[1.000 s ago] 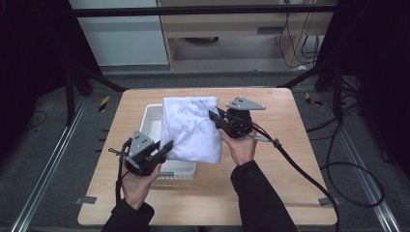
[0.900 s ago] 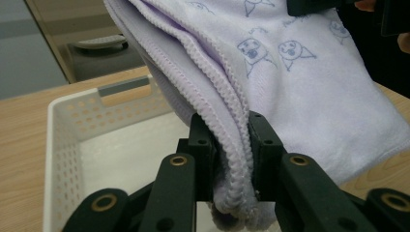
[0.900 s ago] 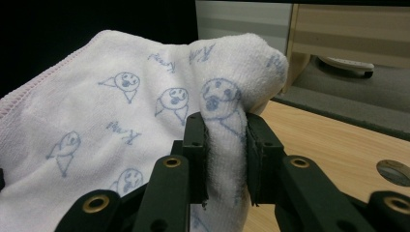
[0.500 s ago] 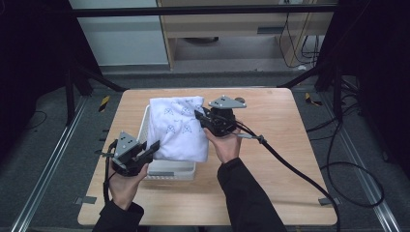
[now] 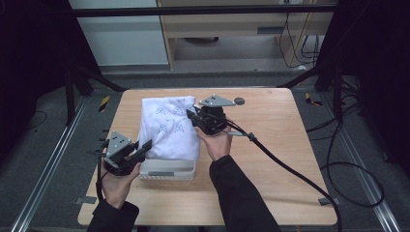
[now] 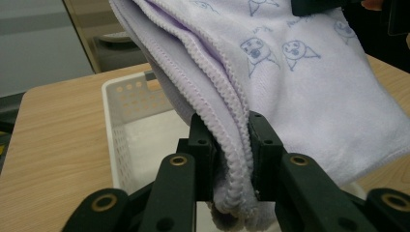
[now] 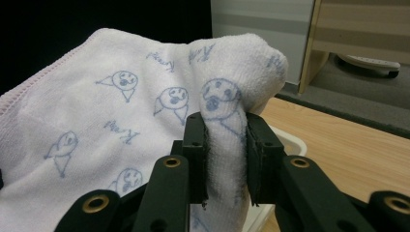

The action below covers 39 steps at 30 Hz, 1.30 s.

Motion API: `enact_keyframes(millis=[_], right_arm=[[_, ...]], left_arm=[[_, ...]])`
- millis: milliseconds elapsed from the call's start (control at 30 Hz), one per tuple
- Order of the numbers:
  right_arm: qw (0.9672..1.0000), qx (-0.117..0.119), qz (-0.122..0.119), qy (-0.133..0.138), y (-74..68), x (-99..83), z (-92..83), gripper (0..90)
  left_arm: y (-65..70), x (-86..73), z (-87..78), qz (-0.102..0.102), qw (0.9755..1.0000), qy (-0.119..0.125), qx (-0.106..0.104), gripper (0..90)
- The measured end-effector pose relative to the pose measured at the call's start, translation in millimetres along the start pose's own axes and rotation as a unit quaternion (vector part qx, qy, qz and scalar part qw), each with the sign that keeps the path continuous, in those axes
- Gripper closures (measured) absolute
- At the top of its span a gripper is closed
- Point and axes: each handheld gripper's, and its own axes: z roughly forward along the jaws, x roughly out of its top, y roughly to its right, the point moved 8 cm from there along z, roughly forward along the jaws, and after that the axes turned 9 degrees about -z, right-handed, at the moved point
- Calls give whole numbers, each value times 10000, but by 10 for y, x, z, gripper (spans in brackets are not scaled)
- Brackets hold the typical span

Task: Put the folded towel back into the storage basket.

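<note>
Towel (image 5: pixel 171 128), white with little blue doodle faces and a lilac stitched hem, is stretched out over the white perforated basket (image 5: pixel 167 169), which sits on the counter (image 5: pixel 280 145) toward its left side, closer to the near edge than the far one. It's held up between the two grippers, so it drapes across the basket's top. The left gripper (image 5: pixel 144 146) is at the towel's near left corner, its jaws pinching the folded hem, several layers bunched between the pads in the left gripper view. The right gripper (image 5: pixel 192 117) is at the far right corner, its jaws clamped on a puffy fold of the cloth. Both hands come in from the counter's near edge, and a black cable (image 5: pixel 290 166) trails off the right gripper across the wood to the right.
</note>
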Motion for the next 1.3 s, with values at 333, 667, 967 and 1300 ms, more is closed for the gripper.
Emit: enact_keyframes(millis=[333,667,967,1300], right_arm=[[10000,46,39,-44,-72,-24,204,733],[9999,55,81,-127,-92,-161,375,732],[9997,41,55,-243,-94,-279,497,730],[9992,-1,39,-409,-109,-435,630,729]], left_arm=[[-179,-56,40,-136,9998,-69,128,742],[-294,-162,138,-145,9992,-248,273,743],[-334,-246,215,-126,9986,-375,361,742],[-391,-366,314,-113,9972,-585,449,743]])
